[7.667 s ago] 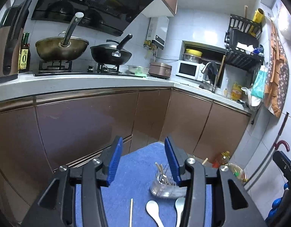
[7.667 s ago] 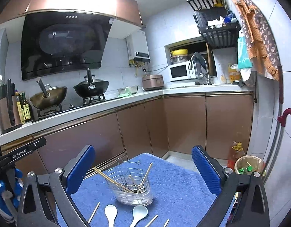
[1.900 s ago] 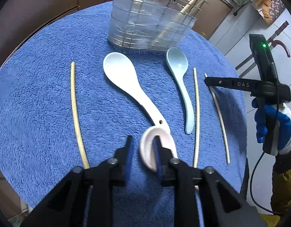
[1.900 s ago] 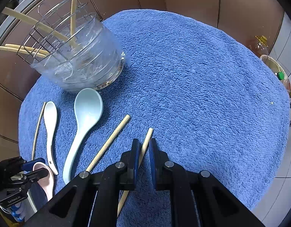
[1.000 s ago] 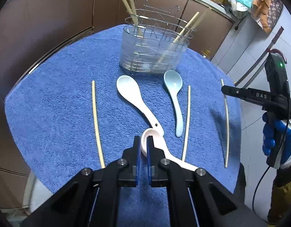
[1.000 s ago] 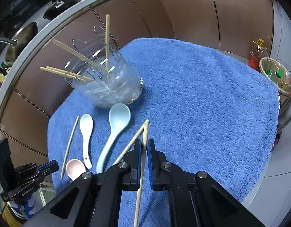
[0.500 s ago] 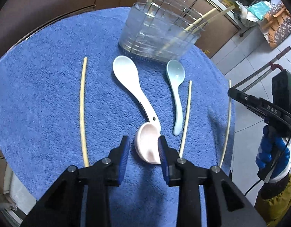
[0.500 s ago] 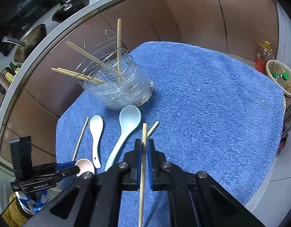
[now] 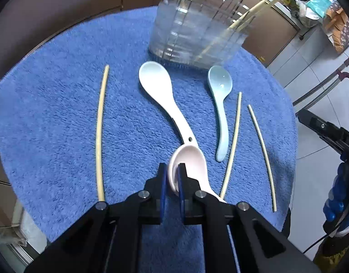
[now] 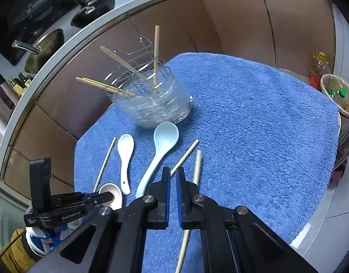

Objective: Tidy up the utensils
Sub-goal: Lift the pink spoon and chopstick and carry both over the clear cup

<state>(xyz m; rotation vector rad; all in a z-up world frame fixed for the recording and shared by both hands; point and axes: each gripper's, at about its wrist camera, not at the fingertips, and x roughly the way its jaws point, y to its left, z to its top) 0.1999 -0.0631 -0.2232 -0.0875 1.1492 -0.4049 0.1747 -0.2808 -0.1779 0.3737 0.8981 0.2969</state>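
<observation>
The left gripper was closed on the rim of the pink spoon, whose bowl lay on the blue towel in front of the clear holder. The right gripper was pressed shut with nothing between its pads; a chopstick lay just beside it. The spoon appeared glazed, rigid, slippery and breakable; a hold across the narrow handle would probably be more secure.

I am looking into a home kitchen. Woks are sitting on a stove, above brown cabinets lining the wall.
</observation>
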